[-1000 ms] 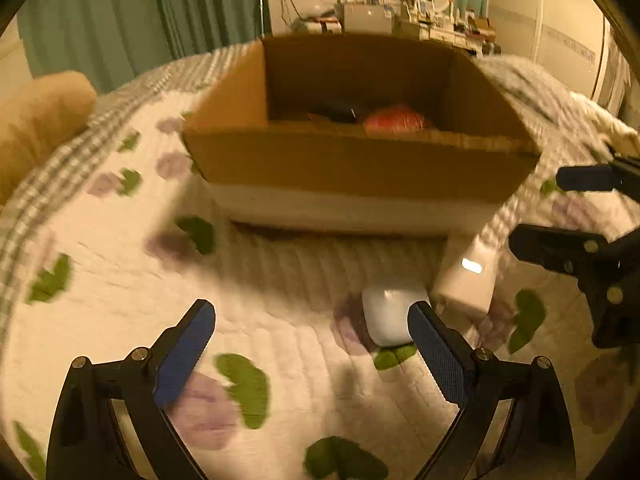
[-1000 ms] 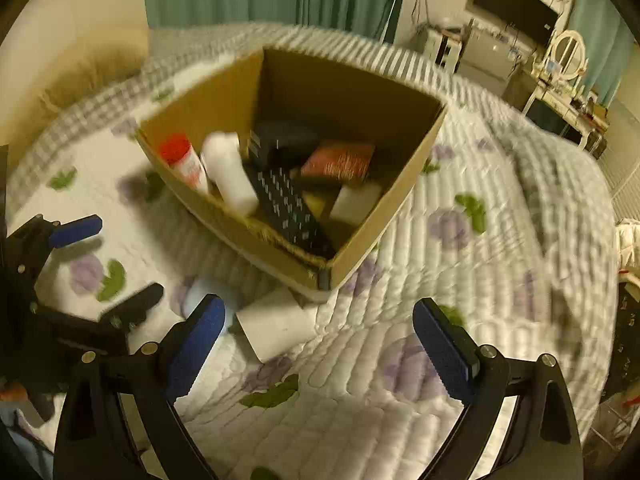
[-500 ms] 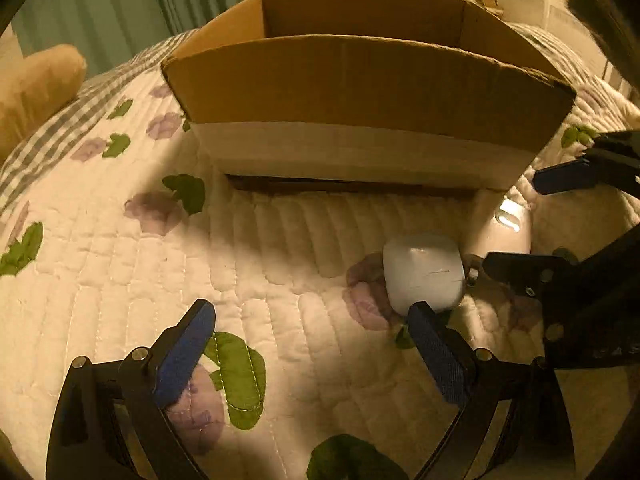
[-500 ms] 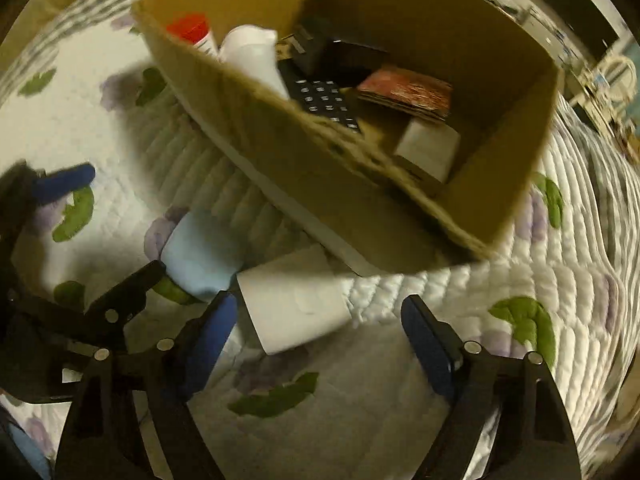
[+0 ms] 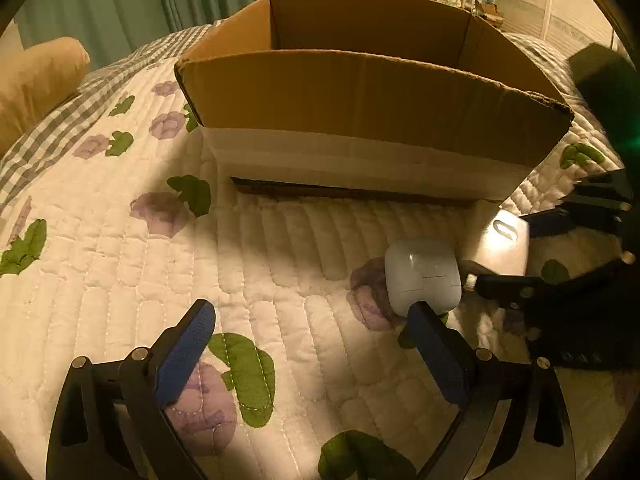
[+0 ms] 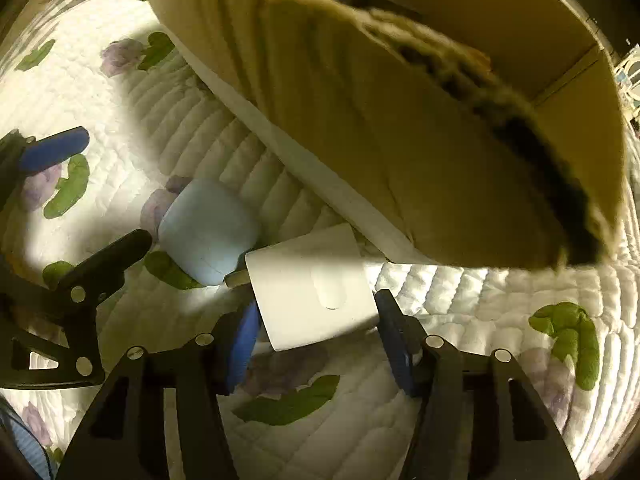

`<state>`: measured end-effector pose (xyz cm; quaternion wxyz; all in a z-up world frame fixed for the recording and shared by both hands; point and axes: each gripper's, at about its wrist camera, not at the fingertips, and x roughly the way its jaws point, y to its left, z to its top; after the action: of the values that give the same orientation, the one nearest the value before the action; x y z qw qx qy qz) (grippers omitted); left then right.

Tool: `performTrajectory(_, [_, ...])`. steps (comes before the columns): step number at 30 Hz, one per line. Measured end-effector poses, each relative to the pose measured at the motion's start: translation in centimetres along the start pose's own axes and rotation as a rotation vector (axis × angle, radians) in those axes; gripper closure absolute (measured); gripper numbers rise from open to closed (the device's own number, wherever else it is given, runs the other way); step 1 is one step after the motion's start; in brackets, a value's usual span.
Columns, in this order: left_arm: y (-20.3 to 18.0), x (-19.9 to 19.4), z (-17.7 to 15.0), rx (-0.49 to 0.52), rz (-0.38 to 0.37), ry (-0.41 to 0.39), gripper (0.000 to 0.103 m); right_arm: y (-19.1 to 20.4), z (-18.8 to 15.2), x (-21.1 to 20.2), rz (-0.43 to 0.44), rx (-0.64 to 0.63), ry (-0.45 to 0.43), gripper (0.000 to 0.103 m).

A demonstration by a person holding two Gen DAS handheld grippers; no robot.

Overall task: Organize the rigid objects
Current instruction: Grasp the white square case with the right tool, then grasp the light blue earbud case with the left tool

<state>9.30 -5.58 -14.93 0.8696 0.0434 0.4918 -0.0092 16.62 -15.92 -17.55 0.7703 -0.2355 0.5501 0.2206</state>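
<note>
Cardboard box point(image 5: 372, 100) on quilt point(image 5: 120, 280); white charger point(image 6: 316, 284) between right gripper point(image 6: 316, 340) fingers, apart; left gripper point(image 5: 310, 354) spread, earbud case point(image 5: 422, 276) at one o'clock.

A home bedroom: quilted floral bedspread point(image 5: 280, 248), pillow point(image 5: 36, 80), green curtains point(image 5: 120, 4).

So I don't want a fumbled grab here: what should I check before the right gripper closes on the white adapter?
1. White adapter between the right gripper pads: ok.
2. Right jaws open: ok.
3. Earbud case outside the right jaws: ok.
4. Left gripper off the case: not ok, one pad overlaps it.
5. Adapter free of the cardboard box: cannot tell.
6. Room in the box: cannot tell.
</note>
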Motion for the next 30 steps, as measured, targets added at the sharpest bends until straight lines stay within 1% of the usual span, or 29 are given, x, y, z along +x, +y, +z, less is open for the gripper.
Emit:
performTrajectory(3, [-1.3, -0.3, 0.4, 0.042, 0.014, 0.016, 0.004, -0.1, -1.6, -2.2, -0.025, 0.03, -0.064, 0.048])
performTrajectory(6, [-3.3, -0.4, 0.6, 0.084, 0.028, 0.019, 0.005, -0.8, -2.8, -4.0, 0.0, 0.07, -0.122, 0.048])
performTrajectory(8, [-4.6, -0.2, 0.9, 0.097, 0.012, 0.026, 0.006, -1.6, -3.3, -5.0, -0.007, 0.1, -0.153, 0.048])
performTrajectory(10, [-5.7, 0.0, 1.1, 0.114, -0.005, 0.015, 0.006, -2.5, -3.8, -6.0, -0.011, 0.133, -0.186, 0.048])
performTrajectory(11, [-6.4, 0.3, 1.3, 0.137, 0.002, 0.01, 0.008, -2.8, -3.9, -6.4, -0.001, 0.143, -0.195, 0.048])
performTrajectory(12, [-6.8, 0.7, 1.4, 0.154, 0.019, 0.01, 0.016, -3.0, -4.0, -6.5, 0.009, 0.149, -0.204, 0.048])
performTrajectory(13, [-7.0, 1.3, 1.6, 0.164, 0.034, 0.019, 0.02, -3.1, -4.0, -6.6, 0.016, 0.154, -0.21, 0.048])
performTrajectory(14, [-7.1, 2.2, 1.7, 0.159, 0.025, 0.052, 0.027, -3.2, -4.1, -6.6, 0.013, 0.156, -0.209, 0.048])
performTrajectory(15, [-7.0, 2.7, 1.8, 0.148, 0.007, 0.069, 0.029, -2.9, -4.2, -6.6, 0.009, 0.154, -0.209, 0.048])
performTrajectory(16, [-6.8, 2.8, 1.8, 0.137, -0.002, 0.067, 0.029, -3.2, -4.4, -6.3, 0.007, 0.154, -0.21, 0.048])
performTrajectory(17, [-6.7, 2.7, 1.8, 0.132, -0.019, 0.06, 0.035, -3.3, -4.0, -6.6, 0.006, 0.154, -0.209, 0.048])
performTrajectory(18, [-6.6, 2.5, 1.8, 0.138, -0.036, 0.054, 0.046, -3.4, -4.0, -6.5, 0.005, 0.154, -0.21, 0.048])
performTrajectory(19, [-6.6, 2.2, 1.7, 0.146, -0.046, 0.046, 0.051, -3.3, -4.1, -6.5, 0.004, 0.154, -0.212, 0.048])
performTrajectory(20, [-6.6, 1.8, 1.6, 0.149, -0.044, 0.045, 0.051, -2.7, -4.5, -5.7, -0.001, 0.152, -0.215, 0.048])
performTrajectory(23, [-5.8, 0.7, 1.0, 0.116, -0.06, 0.055, 0.051, -2.4, -4.5, -5.7, -0.026, 0.139, -0.221, 0.048])
performTrajectory(27, [-4.1, -1.3, 0.4, 0.091, -0.07, 0.035, 0.051, -2.1, -4.8, -6.4, -0.029, 0.133, -0.234, 0.048])
performTrajectory(30, [-2.9, -3.3, 0.3, 0.07, -0.076, 0.009, 0.051, -1.4, -5.2, -7.5, -0.062, 0.122, -0.265, 0.048])
